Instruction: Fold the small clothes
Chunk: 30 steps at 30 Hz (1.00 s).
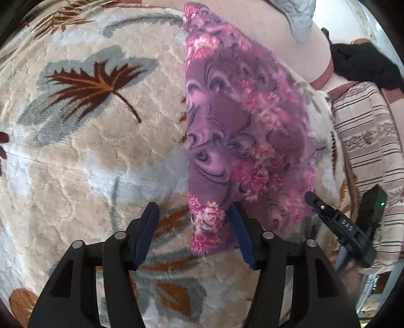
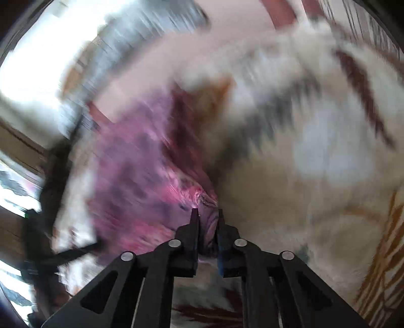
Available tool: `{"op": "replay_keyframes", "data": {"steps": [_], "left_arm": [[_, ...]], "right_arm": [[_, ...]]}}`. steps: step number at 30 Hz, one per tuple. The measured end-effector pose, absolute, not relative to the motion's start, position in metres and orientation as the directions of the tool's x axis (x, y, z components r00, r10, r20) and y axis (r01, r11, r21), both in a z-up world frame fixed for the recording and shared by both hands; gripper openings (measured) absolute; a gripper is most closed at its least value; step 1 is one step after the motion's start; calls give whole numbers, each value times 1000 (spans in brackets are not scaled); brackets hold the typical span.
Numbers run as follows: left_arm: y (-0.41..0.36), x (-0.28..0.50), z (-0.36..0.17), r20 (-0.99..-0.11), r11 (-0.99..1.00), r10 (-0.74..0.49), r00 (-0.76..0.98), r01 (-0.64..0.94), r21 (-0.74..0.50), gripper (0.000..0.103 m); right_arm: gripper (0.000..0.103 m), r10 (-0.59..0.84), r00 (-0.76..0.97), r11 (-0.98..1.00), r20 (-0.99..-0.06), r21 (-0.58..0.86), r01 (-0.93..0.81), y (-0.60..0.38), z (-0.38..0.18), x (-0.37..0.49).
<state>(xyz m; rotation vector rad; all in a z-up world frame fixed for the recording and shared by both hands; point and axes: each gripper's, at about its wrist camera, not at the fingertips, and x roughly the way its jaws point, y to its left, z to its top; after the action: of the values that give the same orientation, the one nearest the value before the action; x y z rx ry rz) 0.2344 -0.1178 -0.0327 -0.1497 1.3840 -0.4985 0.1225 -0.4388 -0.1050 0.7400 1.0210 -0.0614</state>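
— Where is the purple floral fleece garment [image 1: 242,131] lying?
— On the leaf-patterned plush blanket [image 1: 75,164]. The left gripper [image 1: 194,227] is gaping open at its corner; the right gripper [image 2: 206,227] is pinching the cloth.

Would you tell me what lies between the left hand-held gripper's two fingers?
In the left wrist view, the purple cloth's near corner and bare blanket lie between the open fingers.

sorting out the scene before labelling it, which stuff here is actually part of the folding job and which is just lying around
Part of the job:
- purple floral garment, lying on the blanket
- right gripper, shut on a bunch of the garment
- left gripper, open at its near corner

Just lying about:
- leaf-patterned plush blanket
- black cloth
- striped cushion
- pale quilted item
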Motion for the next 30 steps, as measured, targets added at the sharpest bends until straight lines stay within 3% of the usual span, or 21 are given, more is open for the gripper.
{"op": "replay_keyframes", "data": {"steps": [1, 4, 7, 12, 16, 18, 19, 22, 23, 25, 27, 29, 30], "left_arm": [[-114, 238, -23, -882, 873, -455, 122, 254, -416, 57], [-118, 262, 4, -850, 859, -492, 188, 264, -439, 57], [-139, 293, 21, -843, 864, -483, 238, 284, -415, 57], [-178, 351, 20, -853, 888, -442, 277, 269, -373, 57], [-191, 374, -10, -885, 928, -349, 307, 244, -282, 60], [-194, 387, -34, -910, 943, -296, 290, 239, -230, 69], [-186, 396, -49, -917, 935, -325, 230, 221, -275, 70], [-166, 400, -37, -870, 902, -428, 246, 181, -393, 70], [-160, 399, -29, -849, 890, -454, 269, 170, -423, 70], [-157, 398, -23, -829, 877, -480, 287, 166, -451, 70], [-166, 398, -31, -859, 899, -434, 270, 185, -397, 70], [-173, 402, -48, -896, 917, -385, 221, 202, -344, 70], [-171, 402, -47, -889, 911, -397, 227, 215, -351, 70]], "right_arm": [[21, 261, 570, 753, -779, 534, 385, -443, -96, 120], [22, 166, 684, 772, -711, 525, 358, -449, -60, 123], [23, 186, 753, 786, -631, 556, 272, -445, -38, 146], [23, 198, 782, 841, -592, 512, 175, -423, -36, 203], [22, 179, 767, 863, -616, 473, 179, -418, -59, 233], [20, 144, 705, 885, -694, 409, 222, -417, -82, 249], [19, 157, 629, 895, -761, 380, 236, -417, -100, 262], [17, 158, 681, 867, -715, 430, 251, -428, -85, 262], [24, 157, 710, 859, -687, 449, 245, -431, -78, 263], [24, 166, 740, 853, -651, 472, 223, -434, -67, 276], [24, 176, 724, 854, -667, 470, 225, -432, -70, 294], [26, 192, 606, 875, -772, 414, 251, -422, -96, 320], [26, 183, 607, 883, -774, 401, 245, -421, -97, 320]]}}
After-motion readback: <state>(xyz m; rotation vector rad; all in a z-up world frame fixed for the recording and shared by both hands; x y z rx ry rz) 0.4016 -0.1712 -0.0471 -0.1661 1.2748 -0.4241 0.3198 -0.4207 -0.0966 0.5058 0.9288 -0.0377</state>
